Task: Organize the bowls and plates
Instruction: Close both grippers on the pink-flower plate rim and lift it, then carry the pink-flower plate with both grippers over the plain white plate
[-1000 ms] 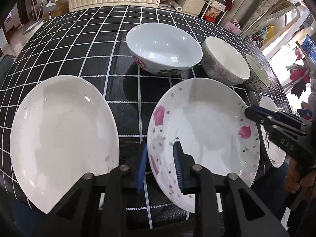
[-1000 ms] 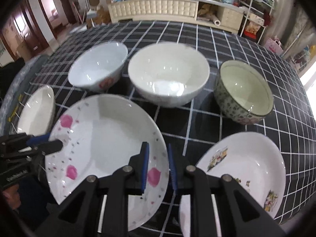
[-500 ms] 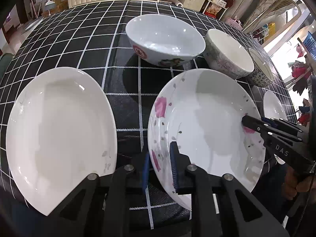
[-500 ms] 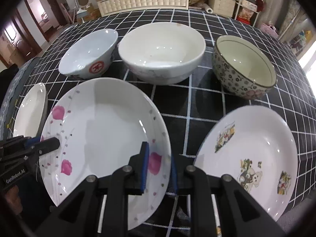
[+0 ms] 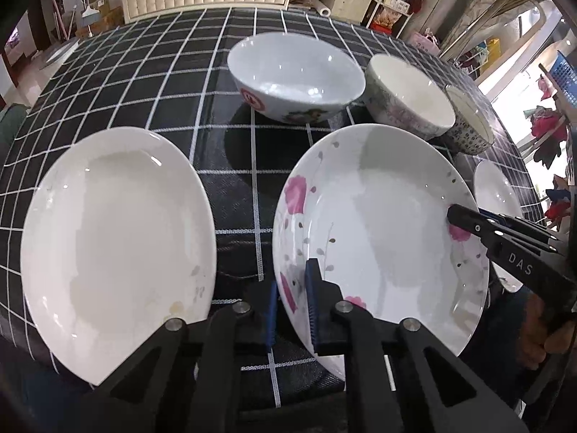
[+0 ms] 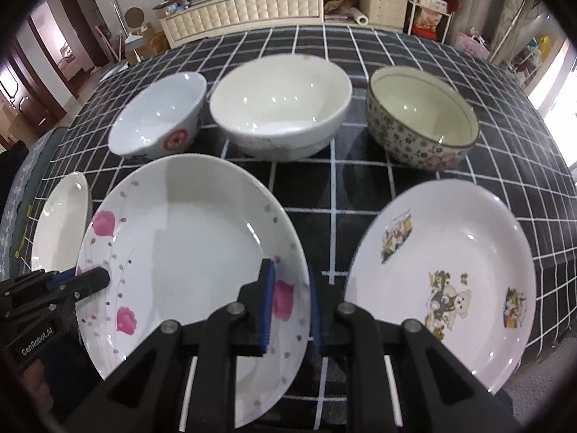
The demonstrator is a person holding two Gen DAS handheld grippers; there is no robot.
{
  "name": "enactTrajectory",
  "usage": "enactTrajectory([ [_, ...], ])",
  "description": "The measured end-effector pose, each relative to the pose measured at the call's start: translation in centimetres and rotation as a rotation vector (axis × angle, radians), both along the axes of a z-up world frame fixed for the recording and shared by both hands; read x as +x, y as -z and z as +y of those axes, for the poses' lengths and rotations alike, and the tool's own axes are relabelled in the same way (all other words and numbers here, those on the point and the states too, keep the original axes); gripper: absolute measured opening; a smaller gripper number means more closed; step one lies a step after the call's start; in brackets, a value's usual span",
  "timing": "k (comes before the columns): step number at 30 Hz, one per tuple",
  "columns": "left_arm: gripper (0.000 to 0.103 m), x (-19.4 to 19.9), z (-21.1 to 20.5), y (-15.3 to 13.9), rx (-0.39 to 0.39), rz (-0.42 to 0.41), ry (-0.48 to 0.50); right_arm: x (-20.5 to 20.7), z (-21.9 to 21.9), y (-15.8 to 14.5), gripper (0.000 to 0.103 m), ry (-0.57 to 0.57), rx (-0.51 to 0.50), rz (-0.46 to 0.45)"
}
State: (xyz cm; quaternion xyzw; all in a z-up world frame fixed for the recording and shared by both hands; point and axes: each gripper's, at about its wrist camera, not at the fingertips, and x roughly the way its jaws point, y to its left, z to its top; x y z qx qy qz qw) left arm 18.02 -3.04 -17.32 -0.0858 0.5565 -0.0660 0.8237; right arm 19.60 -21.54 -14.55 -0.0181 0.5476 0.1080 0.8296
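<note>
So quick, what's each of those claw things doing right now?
Left gripper: jaws shut on the near-left rim of the pink-flower plate.
Right gripper: jaws shut on the same plate's right rim.

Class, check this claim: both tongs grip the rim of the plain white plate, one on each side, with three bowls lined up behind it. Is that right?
Not quite. The left tongs and right tongs grip the pink-flowered plate, not the plain white plate beside it; the left wrist view shows this. The three bowls are behind it.

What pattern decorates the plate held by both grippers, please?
Pink flowers with grey stems on the white plate; clearest in the right wrist view.
</note>
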Motion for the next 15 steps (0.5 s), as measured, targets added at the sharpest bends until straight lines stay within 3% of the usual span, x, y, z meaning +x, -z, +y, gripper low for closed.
enactTrajectory([
  [9,0.012,-1.8,3.4,-3.4,0.012,-0.063,-0.055,-0.9,2.4,-2.9,0.02,-0.045,0.039,-0.036],
  [15,0.012,-3.5,7.7,-4.5,0.024,-0.075,-0.126,-1.1,6.9,-3.4,0.02,-0.108,0.05,-0.041],
])
